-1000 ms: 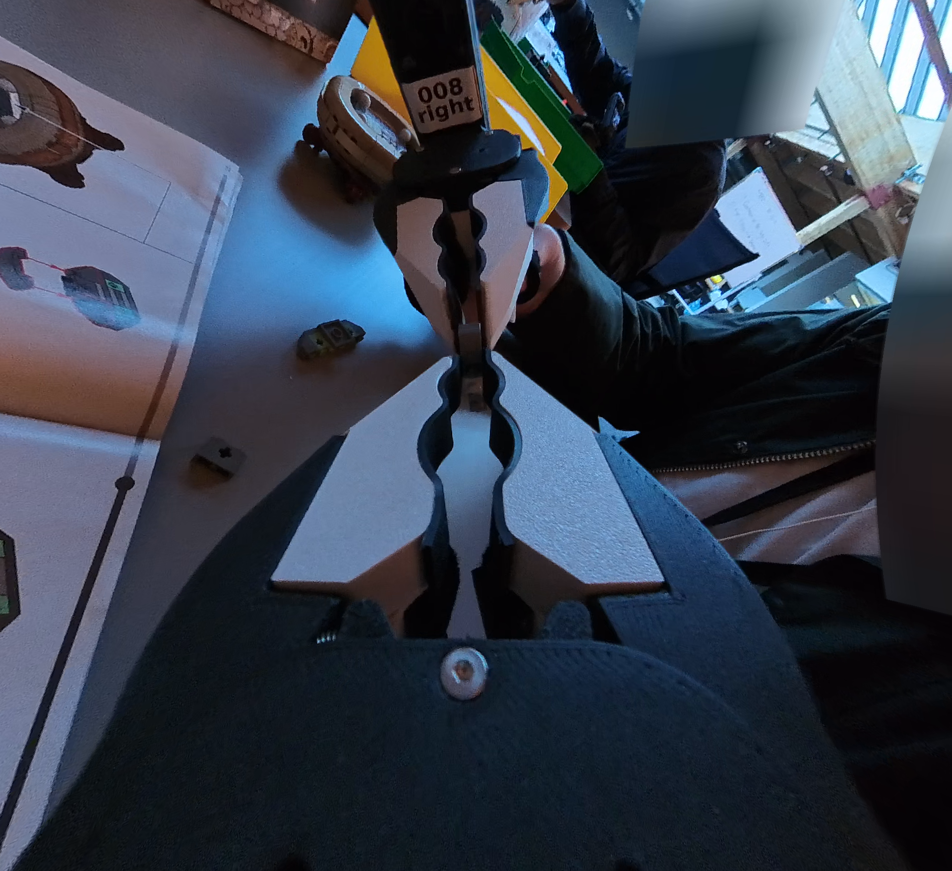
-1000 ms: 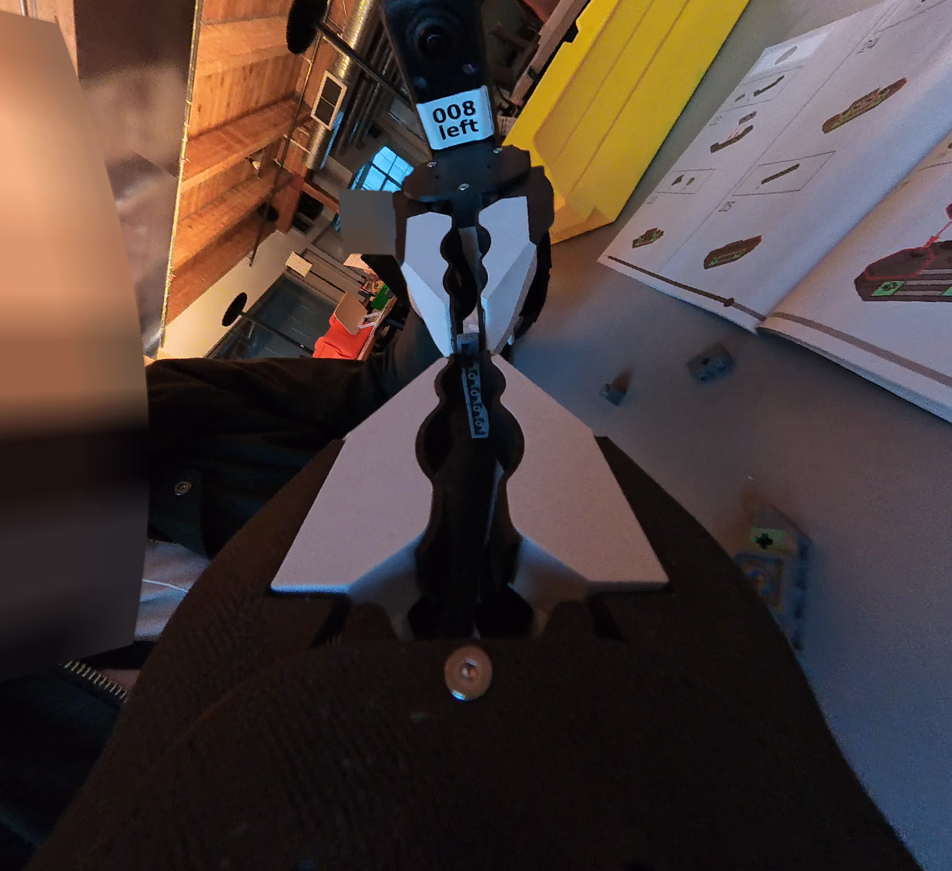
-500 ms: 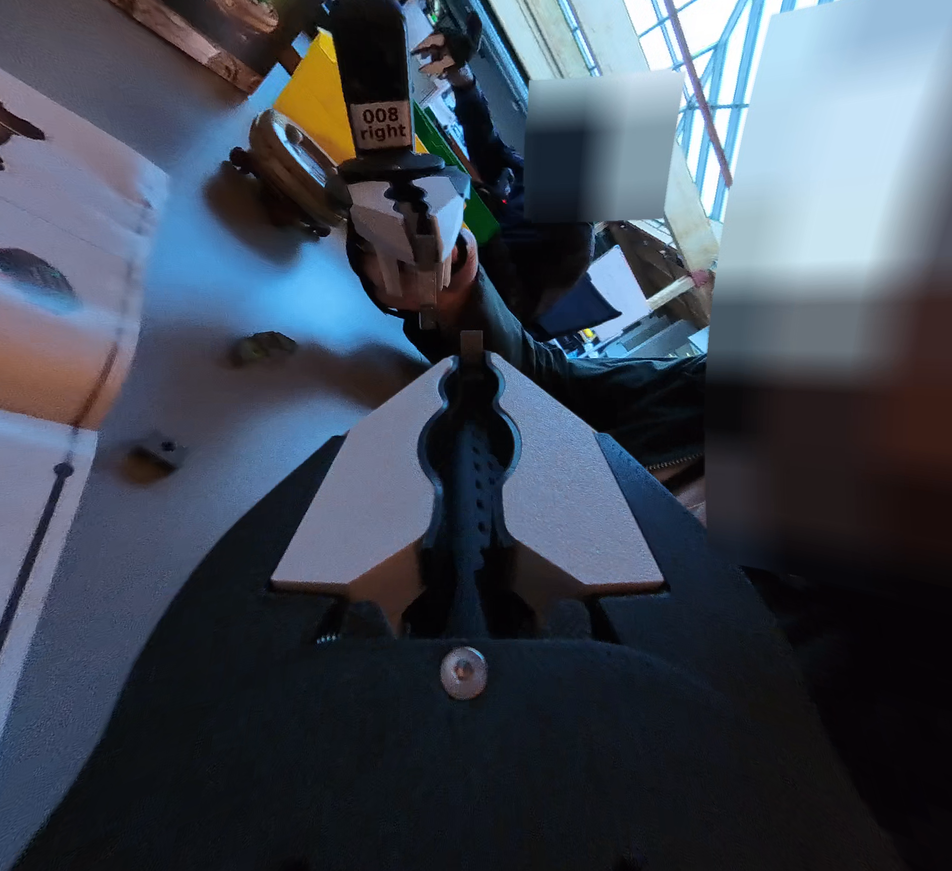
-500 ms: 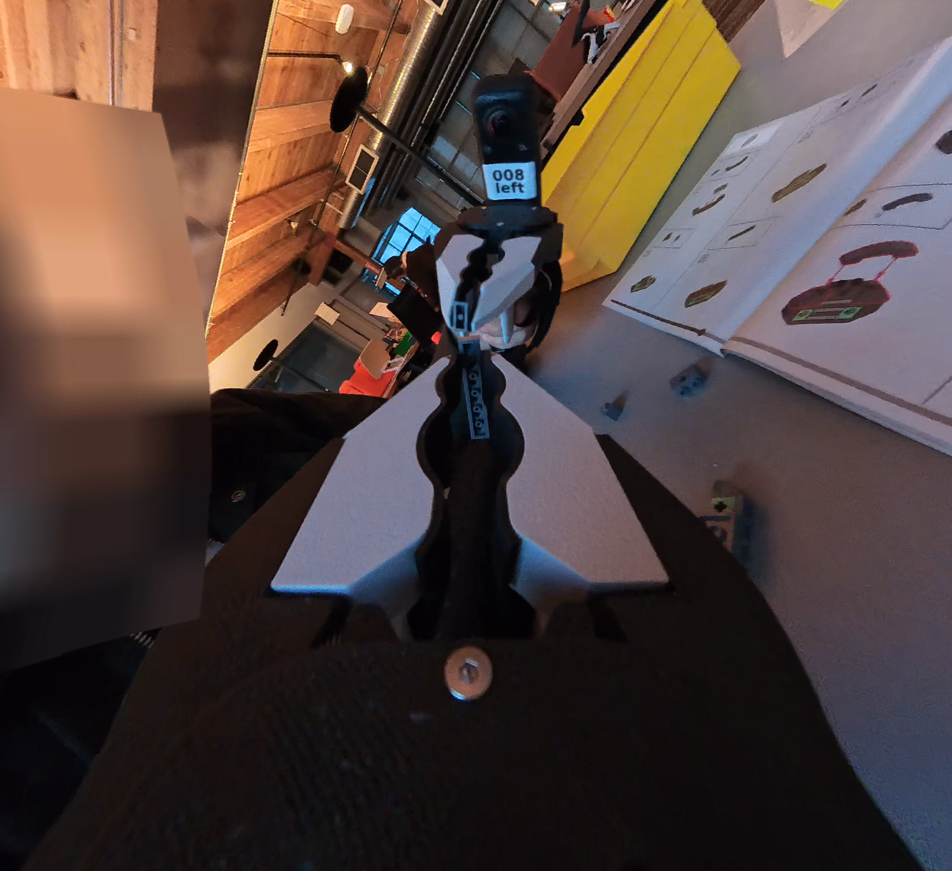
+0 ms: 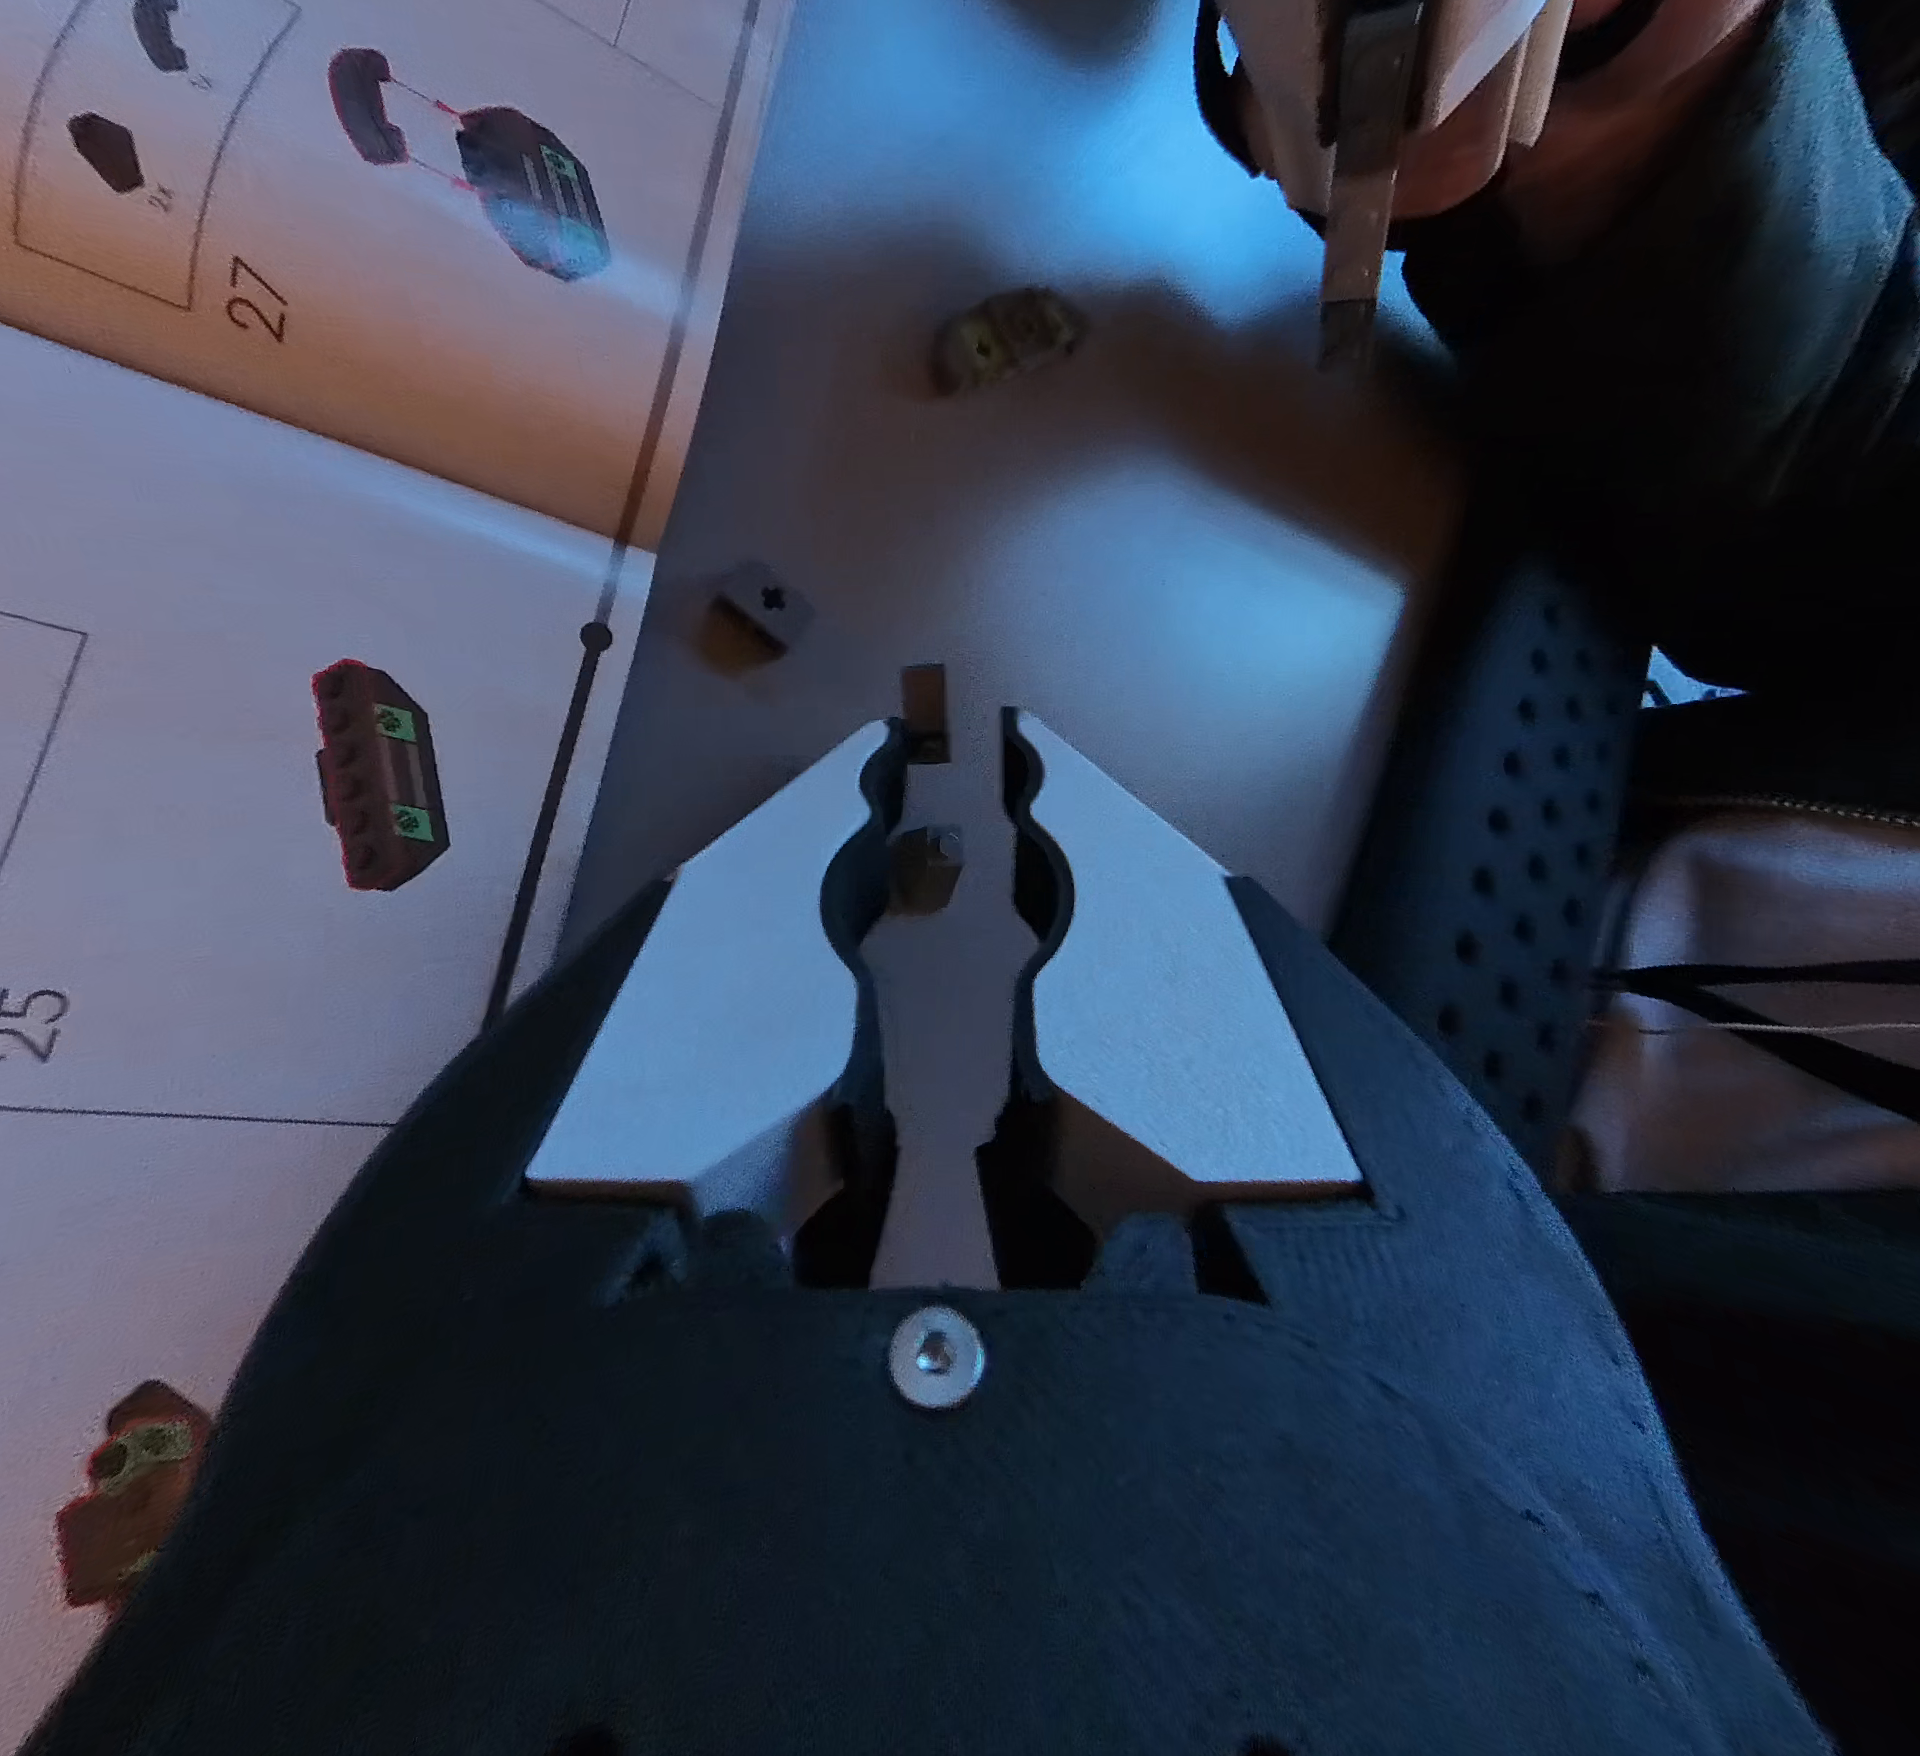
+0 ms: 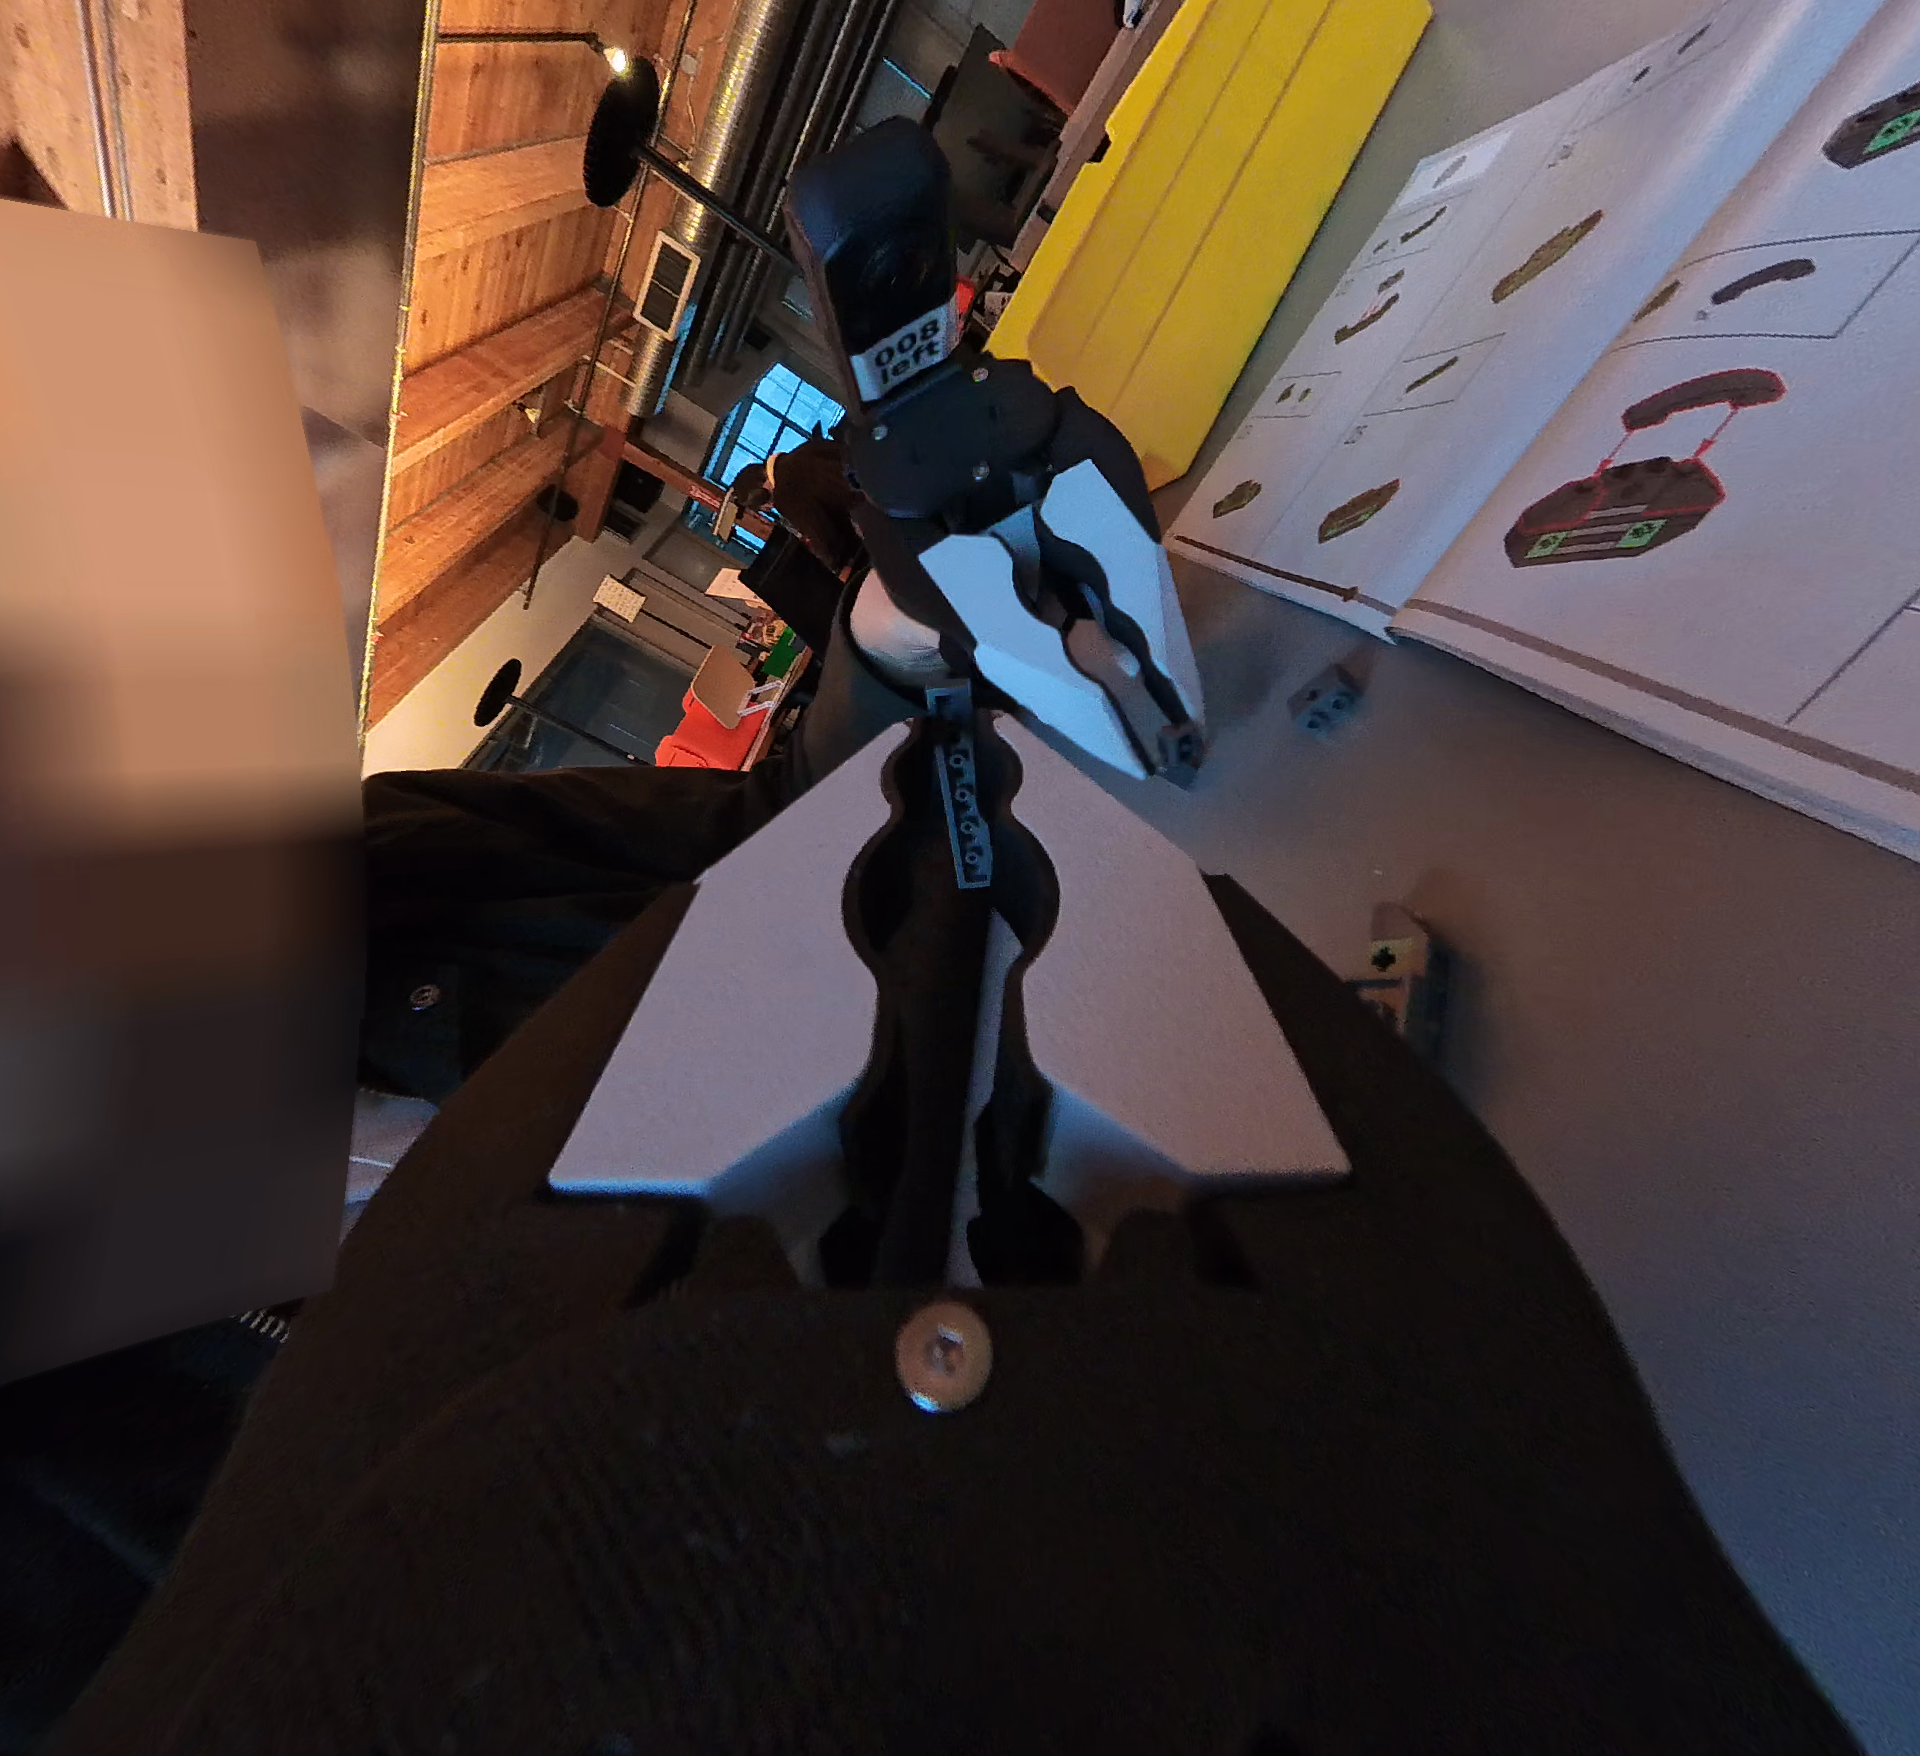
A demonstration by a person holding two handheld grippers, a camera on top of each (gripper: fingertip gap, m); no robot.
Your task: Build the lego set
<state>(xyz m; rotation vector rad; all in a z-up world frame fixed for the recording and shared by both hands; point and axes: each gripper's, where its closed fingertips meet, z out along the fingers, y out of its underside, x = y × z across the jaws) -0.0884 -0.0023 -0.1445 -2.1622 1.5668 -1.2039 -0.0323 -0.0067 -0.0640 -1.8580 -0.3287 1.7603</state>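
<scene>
Between the left fingers: the left gripper (image 5: 951,719) stands part open over the grey desk (image 5: 1091,563), holding nothing; a small dark piece (image 5: 927,867) lies on the desk inside the gap, close to the left finger, and a second small brown piece (image 5: 924,709) sits at the tip of that same finger; whether either touches the pad cannot be told.
Ahead and left of the left gripper: a grey cube piece (image 5: 756,613) with a cross-shaped hole lies near the edge of the open instruction booklet (image 5: 312,459).
Farther ahead: a small tan and green assembly (image 5: 1003,340) rests alone on the desk.
Ahead and right of the left gripper: the right gripper (image 5: 1351,179) points down toward the desk, closed on a long thin grey plate (image 5: 1356,252) that sticks out past its tips.
Right gripper, own view: the jaws are pressed together on the plate (image 6: 964,813), whose row of studs shows along the slot.
Right of the right gripper: a piece with a yellow-green face (image 6: 1397,963) lies on the desk; beyond it the booklet (image 6: 1662,459) lies open.
Beyond the left gripper in that view: a yellow bin (image 6: 1226,179).
</scene>
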